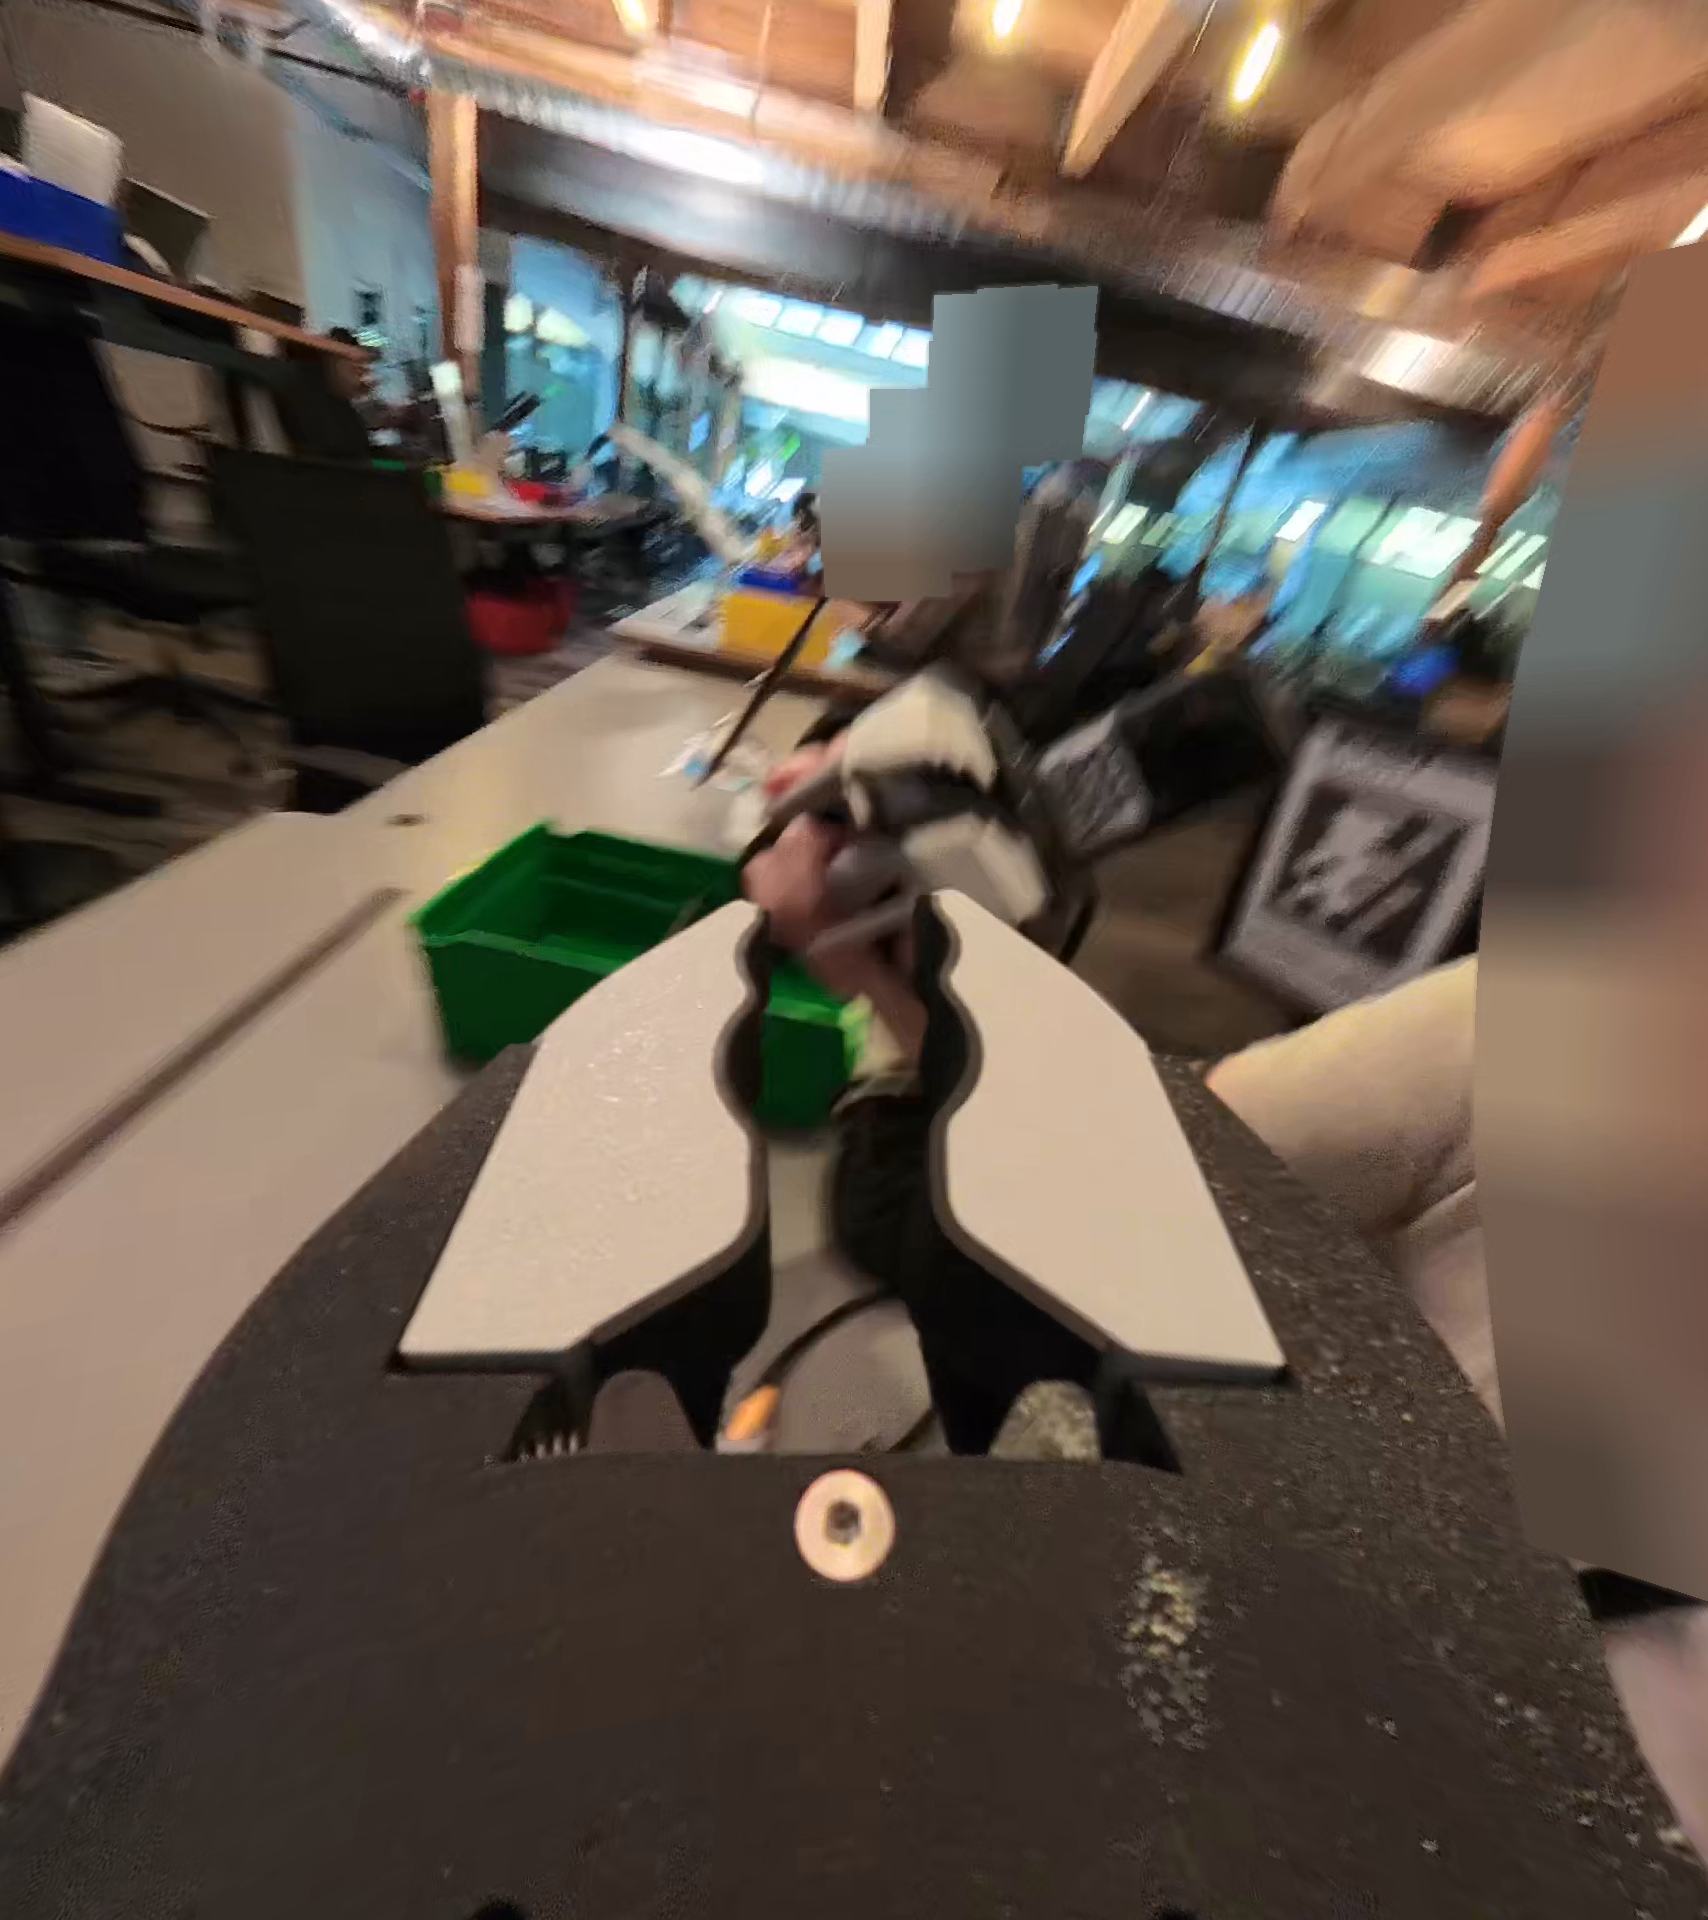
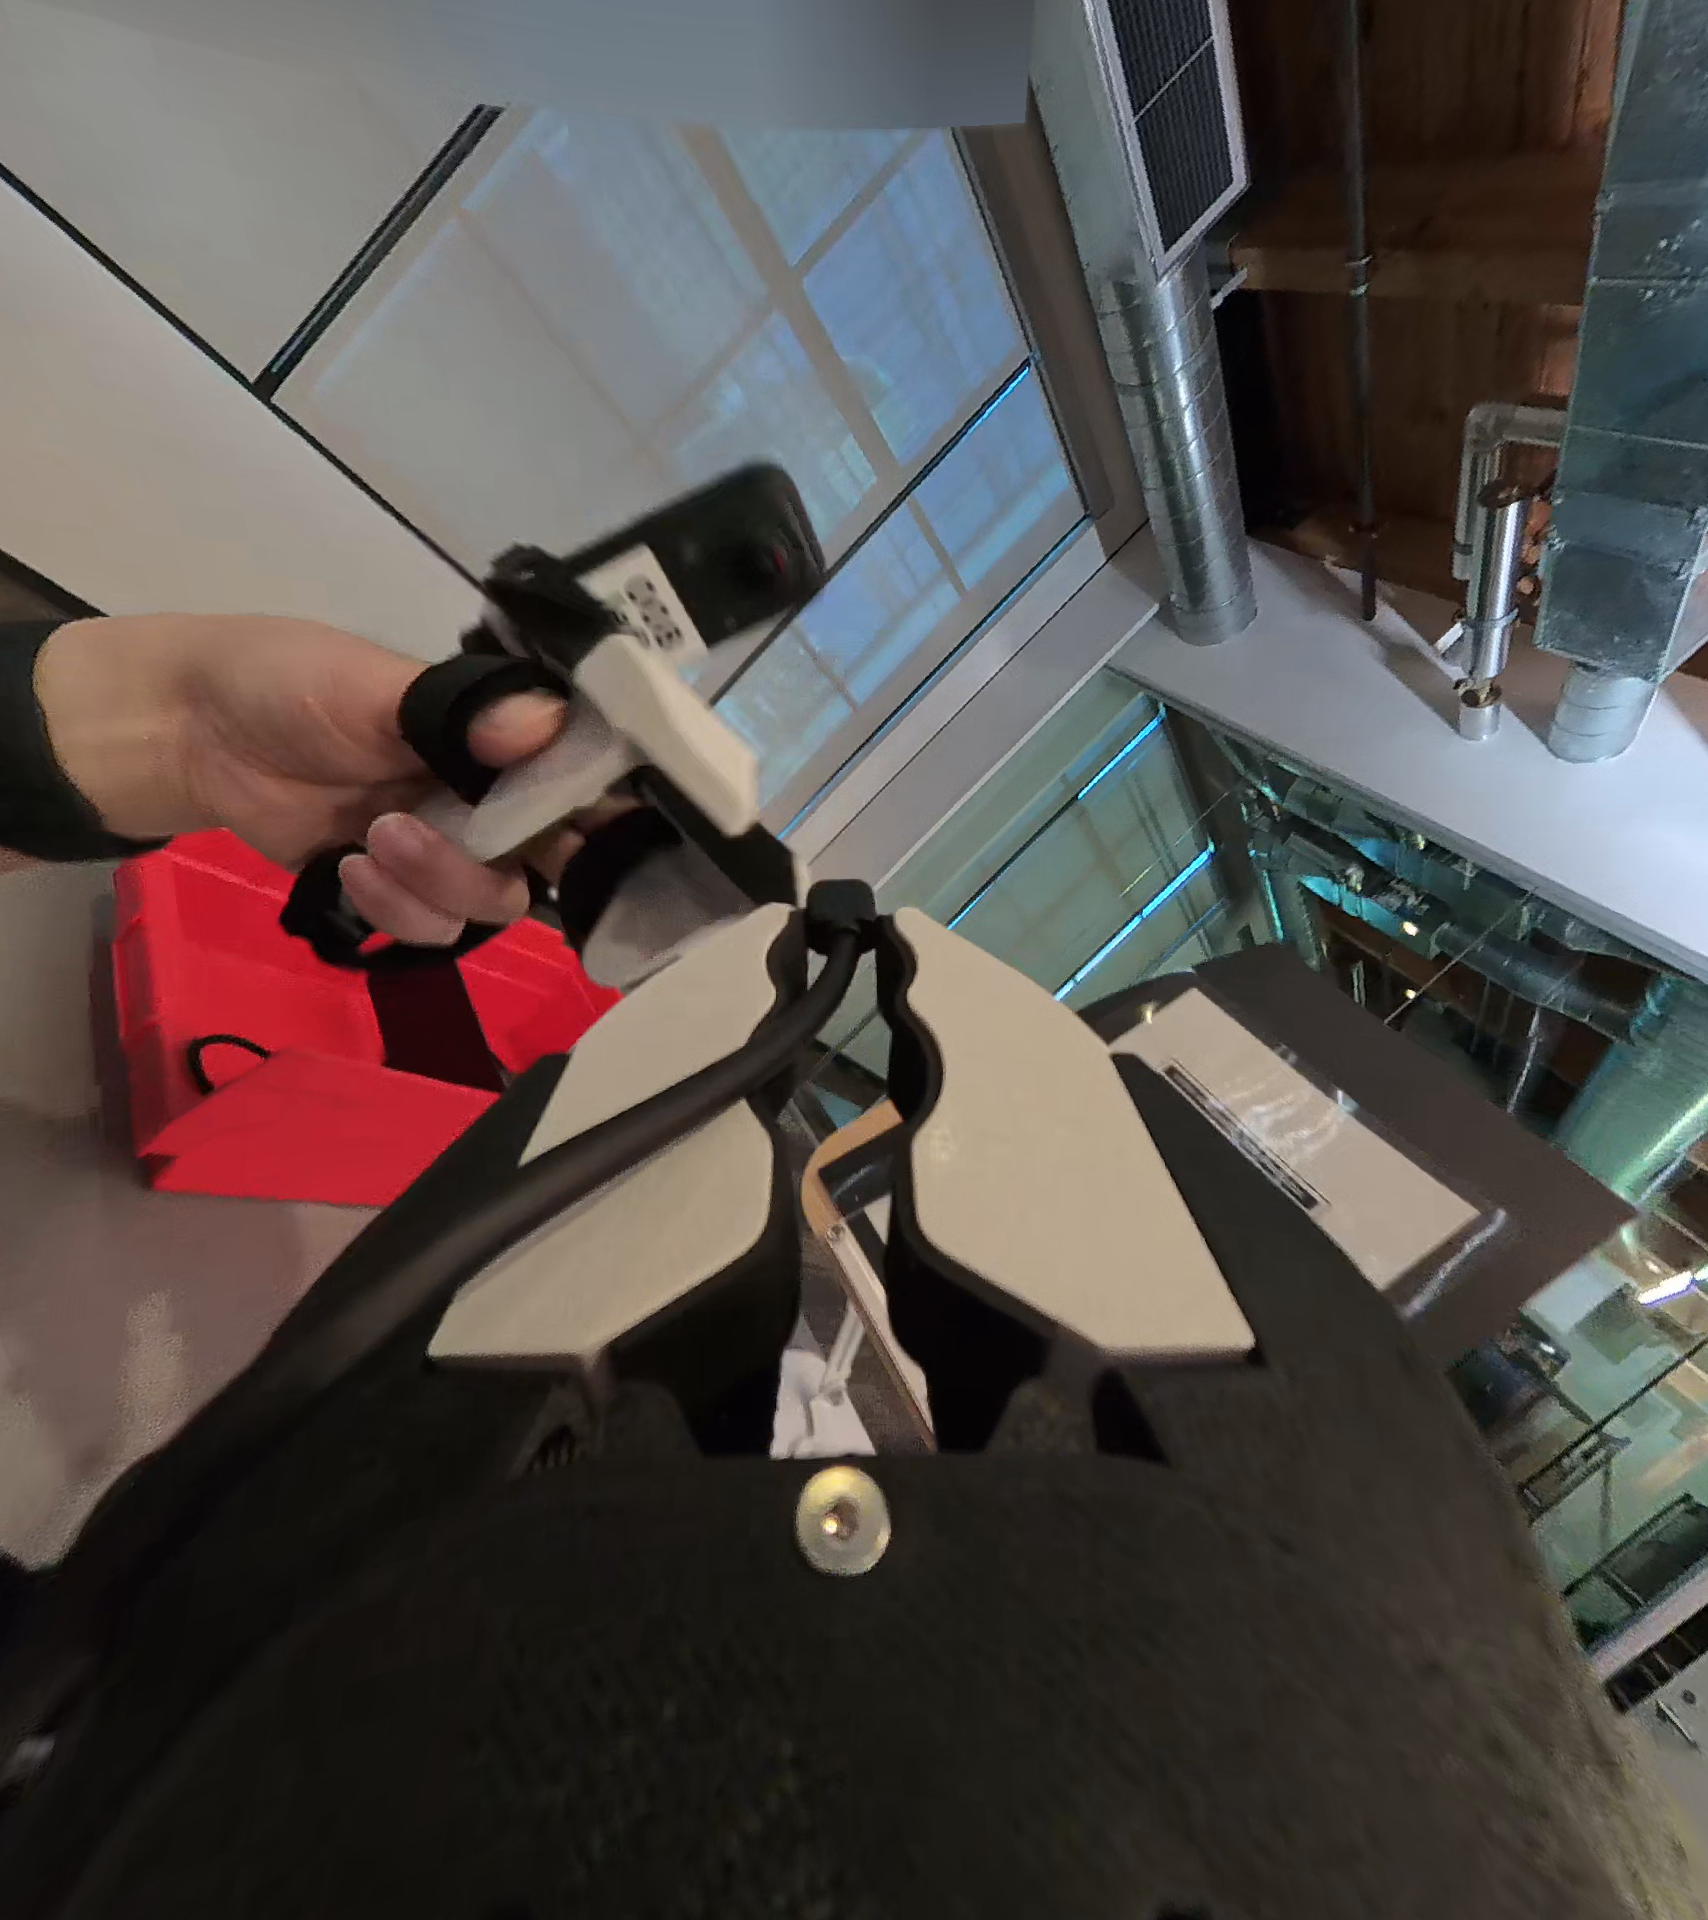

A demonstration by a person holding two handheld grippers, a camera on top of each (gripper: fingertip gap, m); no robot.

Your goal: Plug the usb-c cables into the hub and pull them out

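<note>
In the right wrist view my right gripper (image 2: 845, 925) is shut on a black usb-c cable (image 2: 621, 1143). The cable's plug (image 2: 839, 899) sticks out past the tips, and the cord trails back over the left finger. A hand holds the left gripper (image 2: 767, 868) just upper left of it. A dark piece at that gripper's tips meets the plug; I cannot tell whether it is the hub. The left wrist view is blurred: the left gripper (image 1: 845, 914) has its jaws close together with a narrow gap, facing the right gripper (image 1: 933, 821) raised above the table.
A green bin (image 1: 559, 935) stands on the grey table (image 1: 102, 1143) just beyond the left gripper. A red bin (image 2: 310, 1039) sits on the table below the hand. A black chair (image 1: 351, 592) and a black-and-white marker board (image 1: 1369, 862) stand farther off. Both grippers' tips are close together, under 4 cm apart.
</note>
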